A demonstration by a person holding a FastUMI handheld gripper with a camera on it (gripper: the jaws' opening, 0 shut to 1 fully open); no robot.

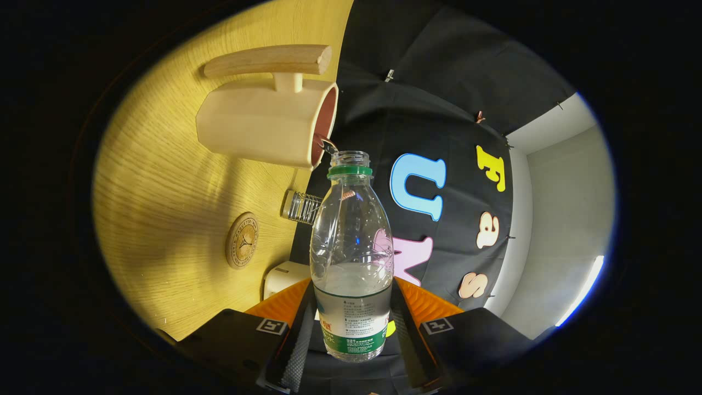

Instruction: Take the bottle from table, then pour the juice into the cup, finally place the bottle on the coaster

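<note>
The gripper (pixel 352 323) clamps the bottle (pixel 351 258) (green-banded label, print unreadable), mouth at the cup (pixel 269 123) rim.

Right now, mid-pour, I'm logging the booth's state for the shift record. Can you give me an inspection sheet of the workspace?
Surface: wooden table, no spill seen.
Job's things: bottle open, tipped with its mouth at the rim of the cup; liquid left in its lower part; a thin stream enters the cup. Coaster on the table, bare.
Clutter: small glass beyond the coaster; white box just ahead of one finger.
Gripper: gripper shut on the bottle, a finger on each side of its label.
Cables: nothing seen.
Surroundings: black cloth wall, white wall with a light strip.
</note>
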